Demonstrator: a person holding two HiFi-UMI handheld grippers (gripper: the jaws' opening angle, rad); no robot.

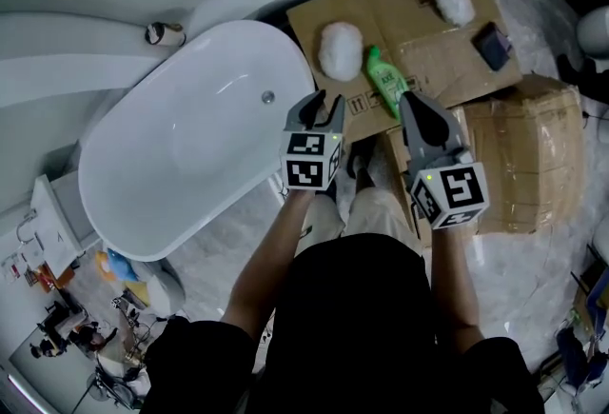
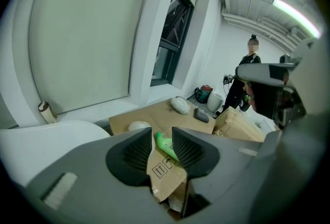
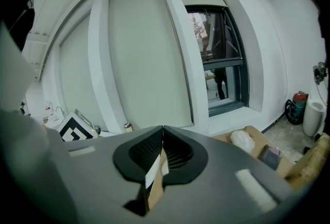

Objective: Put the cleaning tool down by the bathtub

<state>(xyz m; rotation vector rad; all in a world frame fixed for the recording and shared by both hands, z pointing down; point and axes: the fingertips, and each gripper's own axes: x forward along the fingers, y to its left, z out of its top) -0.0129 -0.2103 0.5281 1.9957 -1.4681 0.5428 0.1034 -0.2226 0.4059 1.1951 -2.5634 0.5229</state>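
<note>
Head view, read from the left: the white bathtub point(image 1: 190, 136) stands empty. Just right of its rim I hold the left gripper point(image 1: 324, 106), jaws spread and nothing between the pads. Beyond it lies the flattened cardboard point(image 1: 428, 41) with a white fluffy pad point(image 1: 340, 49) on it. Beside the pad is the green bottle point(image 1: 384, 79), which I take to be the cleaning tool, lying on its side close to the tub. The right gripper point(image 1: 414, 108) has its jaws closed together and empty, its tip appearing just beside the bottle's lower end. Risk, in my judgement: either gripper could clip the bottle, and a bottle lying on its side on loose cardboard may roll away from the tub. I cannot tell whether its cap is sealed.
</note>
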